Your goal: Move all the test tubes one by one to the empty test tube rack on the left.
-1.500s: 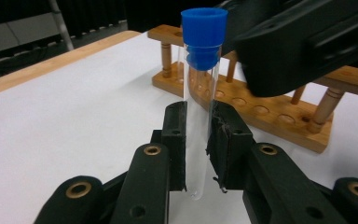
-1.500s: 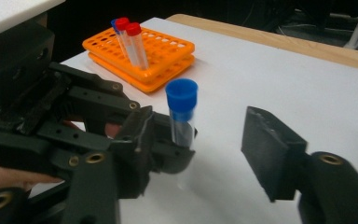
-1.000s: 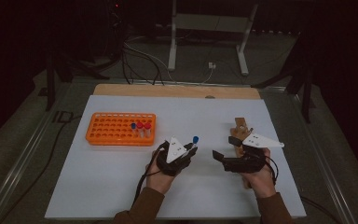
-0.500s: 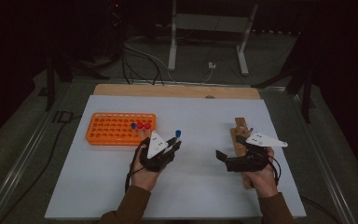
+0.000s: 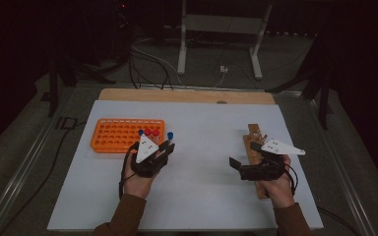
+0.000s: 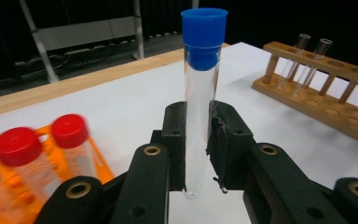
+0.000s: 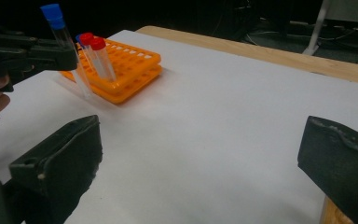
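Observation:
My left gripper (image 6: 196, 140) is shut on a clear test tube with a blue cap (image 6: 200, 93), held upright above the white table. In the high view the left gripper (image 5: 165, 147) hovers just off the right front corner of the orange rack (image 5: 127, 135), which holds two red-capped tubes (image 5: 151, 132) and a blue-capped one. My right gripper (image 7: 200, 154) is open with nothing between its fingers; its jaws have just been opening. In the high view the right gripper (image 5: 245, 155) sits beside the wooden rack (image 5: 254, 147).
The wooden rack (image 6: 317, 93) holds two uncapped clear tubes (image 6: 303, 42) at its far end. A wooden strip (image 5: 187, 96) runs along the table's far edge. Bare white surface (image 5: 202, 162) lies between the two hands. Cables and a metal stand lie beyond the table.
My left gripper has carried the blue-capped tube leftward, from mid-table to the orange rack's corner. The right hand has stayed by the wooden rack.

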A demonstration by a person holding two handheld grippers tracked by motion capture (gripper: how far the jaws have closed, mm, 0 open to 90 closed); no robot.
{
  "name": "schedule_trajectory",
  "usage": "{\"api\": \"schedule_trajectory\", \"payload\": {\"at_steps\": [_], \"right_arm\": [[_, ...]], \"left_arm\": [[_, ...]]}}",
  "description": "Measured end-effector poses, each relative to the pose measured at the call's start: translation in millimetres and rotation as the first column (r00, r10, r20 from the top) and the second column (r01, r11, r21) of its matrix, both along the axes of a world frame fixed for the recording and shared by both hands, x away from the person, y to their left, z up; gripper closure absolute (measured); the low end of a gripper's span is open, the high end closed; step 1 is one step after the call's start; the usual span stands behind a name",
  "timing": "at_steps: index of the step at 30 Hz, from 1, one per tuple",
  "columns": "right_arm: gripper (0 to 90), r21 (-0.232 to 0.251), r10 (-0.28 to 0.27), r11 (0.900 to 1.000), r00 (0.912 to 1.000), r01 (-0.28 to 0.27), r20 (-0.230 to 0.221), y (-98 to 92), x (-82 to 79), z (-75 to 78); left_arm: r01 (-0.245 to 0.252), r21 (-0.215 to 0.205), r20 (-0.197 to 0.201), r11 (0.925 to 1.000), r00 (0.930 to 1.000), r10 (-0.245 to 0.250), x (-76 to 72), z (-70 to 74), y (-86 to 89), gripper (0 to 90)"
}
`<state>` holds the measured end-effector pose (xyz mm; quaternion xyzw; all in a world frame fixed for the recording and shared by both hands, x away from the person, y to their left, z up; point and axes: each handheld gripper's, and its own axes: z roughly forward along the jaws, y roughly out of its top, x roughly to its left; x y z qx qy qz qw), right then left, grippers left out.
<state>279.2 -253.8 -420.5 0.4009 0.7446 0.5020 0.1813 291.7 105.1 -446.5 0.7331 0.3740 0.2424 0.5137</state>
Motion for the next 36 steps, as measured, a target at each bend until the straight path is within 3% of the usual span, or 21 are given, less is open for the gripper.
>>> {"api": "schedule_trajectory", "payload": {"at_steps": [5,14,23,36], "right_arm": [[0.3,0.005,-0.001,1.0,1.0,0.001,0.002,-1.2,0.1,0.4],[0.3,0.015,-0.005,1.0,1.0,0.005,0.0,-2.8,0.2,0.6],[0.3,0.024,-0.004,1.0,1.0,0.004,-0.003,-4.1,0.5,0.4],[0.3,0.022,0.0,1.0,1.0,0.0,-0.003,-3.4,0.5,0.1]], "left_arm": [[-0.02,-0.02,0.0,0.9996,0.9998,0.02,1.1,3.9,12.7,77.1],[-0.06,-0.011,0.006,0.9981,0.9982,0.06,6.1,5.8,30.4,77.1],[-0.116,0.004,0.015,0.9933,0.9932,0.116,12.3,4.5,49.0,77.1],[-0.196,0.018,0.017,0.9804,0.9805,0.196,20.9,-2.1,65.9,77.2]]}}
